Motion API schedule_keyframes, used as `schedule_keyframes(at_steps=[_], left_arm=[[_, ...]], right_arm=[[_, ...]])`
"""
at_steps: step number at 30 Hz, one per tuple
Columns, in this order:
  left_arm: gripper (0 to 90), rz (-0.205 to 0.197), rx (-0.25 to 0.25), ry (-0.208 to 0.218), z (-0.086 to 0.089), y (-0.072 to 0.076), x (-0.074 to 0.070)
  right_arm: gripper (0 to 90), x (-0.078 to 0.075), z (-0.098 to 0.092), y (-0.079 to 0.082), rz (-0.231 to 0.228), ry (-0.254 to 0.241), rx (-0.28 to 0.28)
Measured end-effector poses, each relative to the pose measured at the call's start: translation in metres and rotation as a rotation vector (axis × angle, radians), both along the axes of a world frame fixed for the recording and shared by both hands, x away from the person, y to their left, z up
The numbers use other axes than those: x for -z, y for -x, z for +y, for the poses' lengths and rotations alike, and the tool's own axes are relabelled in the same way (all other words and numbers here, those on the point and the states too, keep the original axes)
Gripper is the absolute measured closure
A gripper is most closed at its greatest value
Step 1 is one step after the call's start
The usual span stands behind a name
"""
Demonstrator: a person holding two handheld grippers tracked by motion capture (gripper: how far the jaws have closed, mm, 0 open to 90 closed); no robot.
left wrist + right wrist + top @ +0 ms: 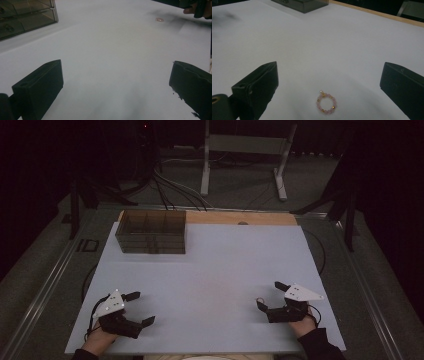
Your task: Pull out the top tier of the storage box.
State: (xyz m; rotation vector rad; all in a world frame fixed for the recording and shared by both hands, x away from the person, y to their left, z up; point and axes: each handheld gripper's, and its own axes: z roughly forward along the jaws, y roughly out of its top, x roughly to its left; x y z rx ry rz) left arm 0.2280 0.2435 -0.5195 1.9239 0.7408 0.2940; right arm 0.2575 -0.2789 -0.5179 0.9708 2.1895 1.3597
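Left gripper (139, 308) near left, jaws wide apart, right gripper (269, 294) near right, jaws wide apart, both empty

- The high view is dim; the room beyond the table (210, 265) sinks into near black.
- The white tabletop is the brightest area, lit evenly, without glare.
- In the left gripper view, soft grey shadows lie at the top right and bottom centre.
- The box (25, 17) looks slightly blurred there.
- In the right gripper view the bracelet (326, 103) is fairly sharp; the far edge is soft.
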Motion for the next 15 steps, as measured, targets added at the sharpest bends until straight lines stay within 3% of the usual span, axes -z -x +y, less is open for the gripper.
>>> schedule_keyframes(at_steps=[15], left_arm=[[0.0,-0.022,0.017,-0.003,-0.0020,0.0028,-0.0025]], right_arm=[[2.4,0.0000,0.0028,0.0009,-0.010,0.003,-0.021]])
